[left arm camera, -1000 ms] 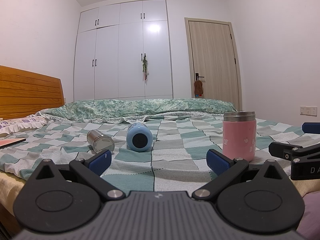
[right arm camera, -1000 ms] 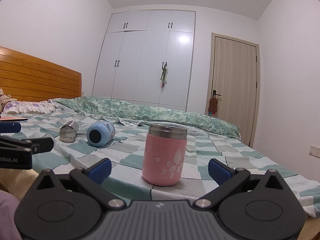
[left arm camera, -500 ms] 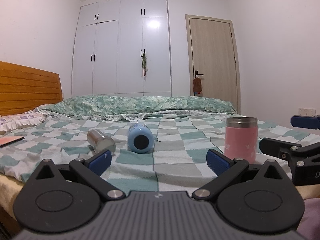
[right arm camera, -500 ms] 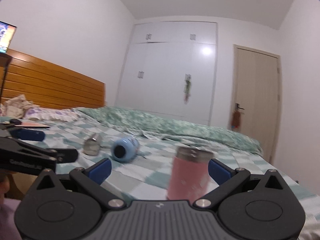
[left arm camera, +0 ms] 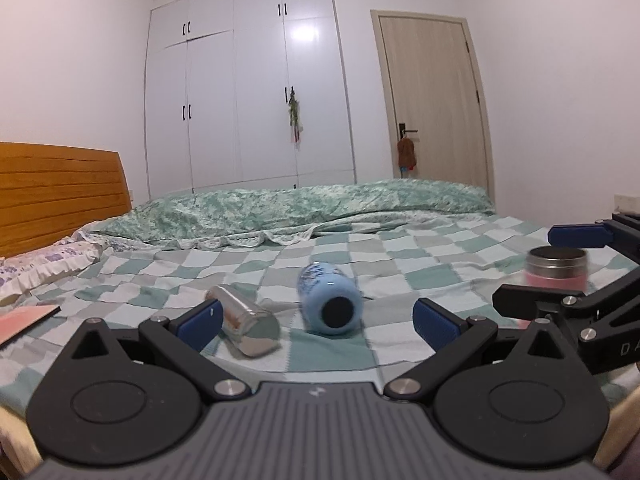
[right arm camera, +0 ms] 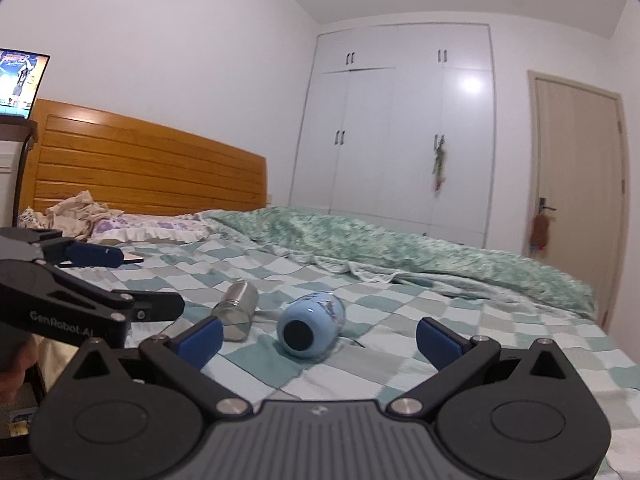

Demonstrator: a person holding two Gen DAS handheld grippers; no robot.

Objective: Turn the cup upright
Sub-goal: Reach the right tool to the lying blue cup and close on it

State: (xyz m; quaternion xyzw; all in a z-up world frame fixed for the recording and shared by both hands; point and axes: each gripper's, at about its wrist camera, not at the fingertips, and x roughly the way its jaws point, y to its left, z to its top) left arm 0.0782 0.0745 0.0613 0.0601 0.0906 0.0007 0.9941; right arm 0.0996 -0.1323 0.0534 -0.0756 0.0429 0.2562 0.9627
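A light blue cup (left arm camera: pixel 330 304) lies on its side on the checked bedspread (left arm camera: pixel 420 248), its dark base facing me; it also shows in the right wrist view (right arm camera: pixel 310 326). A steel cup (left arm camera: pixel 248 322) lies on its side just left of it, also seen in the right wrist view (right arm camera: pixel 236 312). A pink cup (left arm camera: pixel 556 268) with a steel rim stands upright at the right. My left gripper (left arm camera: pixel 318 322) is open and empty, short of the blue cup. My right gripper (right arm camera: pixel 318 338) is open and empty, pointed at the blue cup.
A wooden headboard (right arm camera: pixel 152 168) and pillows (right arm camera: pixel 152 228) are at the left. A rumpled green quilt (left arm camera: pixel 312 210) lies along the far side of the bed. A red book (left arm camera: pixel 24 320) lies at the near left. A white wardrobe (left arm camera: pixel 256 92) and a door (left arm camera: pixel 432 104) stand behind.
Both grippers have risen and moved over the bed. The right one has swung left from the pink cup toward the blue cup. Both stay open.
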